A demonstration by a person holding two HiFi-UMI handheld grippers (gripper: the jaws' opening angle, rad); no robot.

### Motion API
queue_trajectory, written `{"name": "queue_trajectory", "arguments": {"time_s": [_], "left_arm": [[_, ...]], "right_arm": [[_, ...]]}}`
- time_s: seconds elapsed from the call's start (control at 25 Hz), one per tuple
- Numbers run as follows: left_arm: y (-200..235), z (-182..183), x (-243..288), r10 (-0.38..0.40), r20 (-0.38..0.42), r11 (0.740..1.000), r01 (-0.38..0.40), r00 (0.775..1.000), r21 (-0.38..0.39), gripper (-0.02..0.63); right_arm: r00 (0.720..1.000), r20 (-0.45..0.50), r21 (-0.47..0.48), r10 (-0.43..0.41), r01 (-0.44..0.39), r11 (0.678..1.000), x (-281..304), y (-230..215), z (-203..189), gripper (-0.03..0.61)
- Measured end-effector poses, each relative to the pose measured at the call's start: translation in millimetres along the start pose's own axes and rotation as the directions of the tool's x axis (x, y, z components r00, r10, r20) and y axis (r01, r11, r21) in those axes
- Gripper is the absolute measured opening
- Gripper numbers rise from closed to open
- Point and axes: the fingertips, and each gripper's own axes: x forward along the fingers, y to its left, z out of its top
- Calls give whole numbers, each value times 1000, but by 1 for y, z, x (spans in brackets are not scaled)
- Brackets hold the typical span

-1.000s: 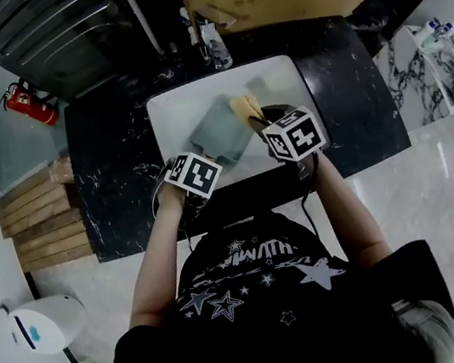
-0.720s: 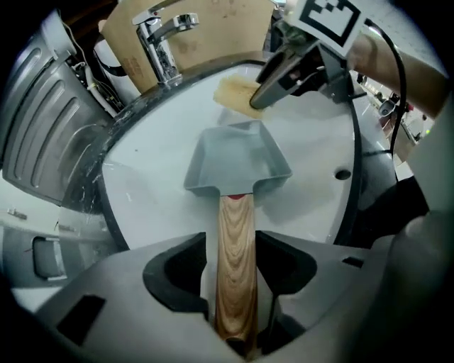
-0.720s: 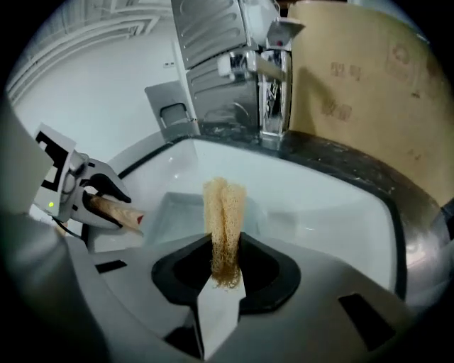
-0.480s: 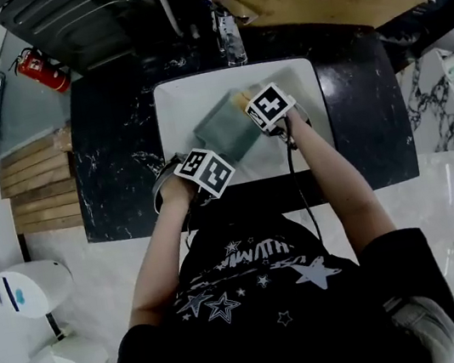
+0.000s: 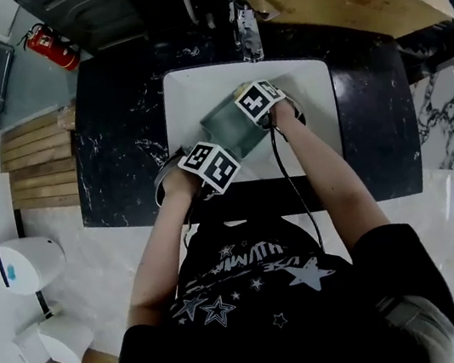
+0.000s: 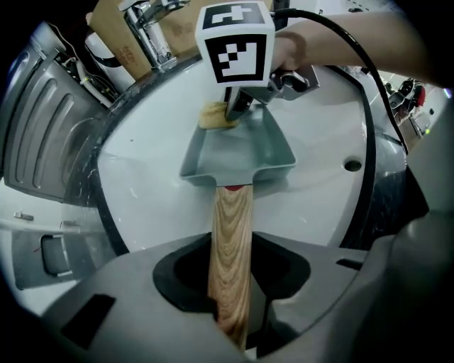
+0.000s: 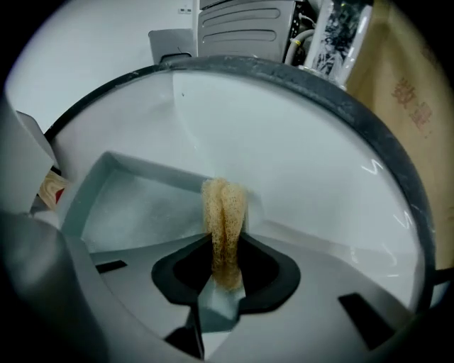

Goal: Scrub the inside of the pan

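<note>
**Pan in the sink, sponge at its far rim**

A grey-green square metal pan is lying in the middle of the white rectangular sink basin, which is set into the black marble counter. Its pale wooden handle is pointing toward the basin's near rim.

The left claw is closing in around that wooden handle, which is sitting between its jaws. It isn't clamped yet by the look of it, with a dark gap showing on one side. The right claw is pressed together on a folded, straw-coloured loofah sponge, holding it at the pan's far rim, toward the back of the basin.

To my eye, the handle wants a firm grip before any scrubbing starts, or the pan is going to skate on the slick basin. Then the loofah sponge should be coming down onto the pan's floor, working overlapping strokes into the corners. Only the sponge should be touching metal, not the claw tips.
</note>
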Motion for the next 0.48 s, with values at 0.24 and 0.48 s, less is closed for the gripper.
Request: {"name": "queue_trajectory", "arguments": {"time_s": [0.24, 0.48], "left_arm": [[0, -1, 0, 0, 0, 1000, 0, 1000, 2, 138], [-1, -2, 0, -1, 0, 1000, 1, 1000, 7, 138]], "right_arm": [[997, -73, -42, 10, -13, 999, 11, 12, 0, 83], [993, -74, -134, 91, -100, 986, 4, 34, 8, 80]]}}
